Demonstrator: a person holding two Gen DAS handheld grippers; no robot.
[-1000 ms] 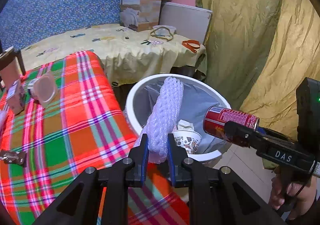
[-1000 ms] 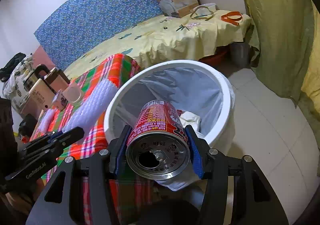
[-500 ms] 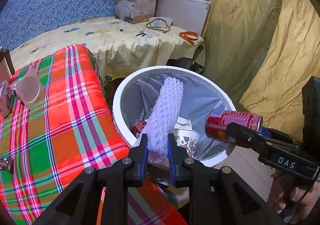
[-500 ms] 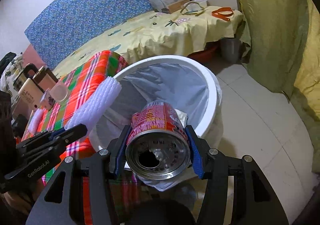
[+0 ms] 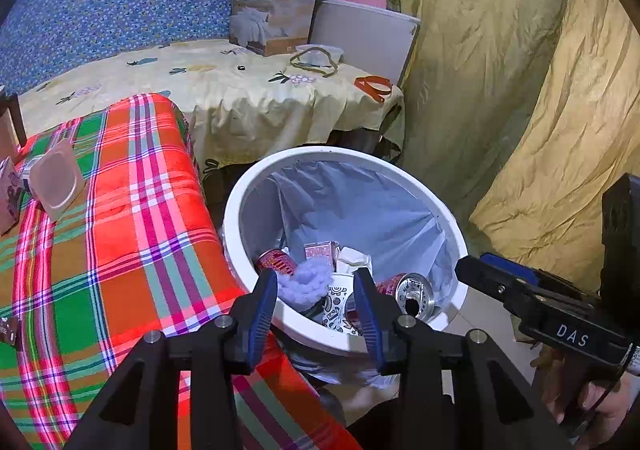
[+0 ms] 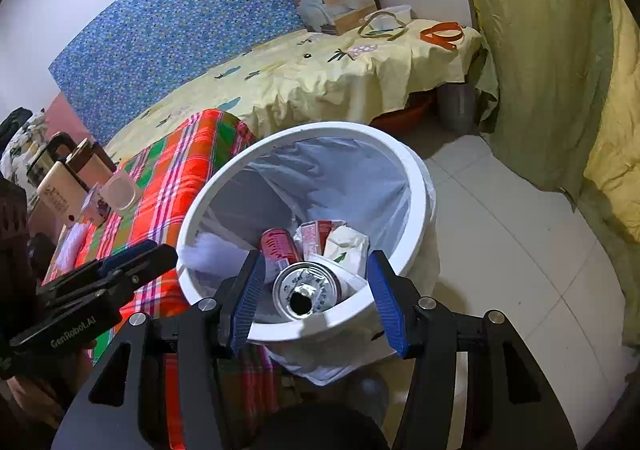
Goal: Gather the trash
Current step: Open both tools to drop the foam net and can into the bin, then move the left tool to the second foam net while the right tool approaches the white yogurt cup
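Both grippers spread wide, holding nothing — left gripper, right gripper over white bin; red can, foam net lying inside.

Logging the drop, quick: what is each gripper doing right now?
Left gripper: open, holding nothing.
Right gripper: open, holding nothing.

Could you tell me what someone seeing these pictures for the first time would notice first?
Probably the white trash bin with its pale blue liner, standing on the floor beside the bright red-and-green plaid blanket. Inside lie a red can with its opened top facing up, a second can, a patterned paper cup and a white foam net. The left gripper and right gripper both hang open and empty at the rim.
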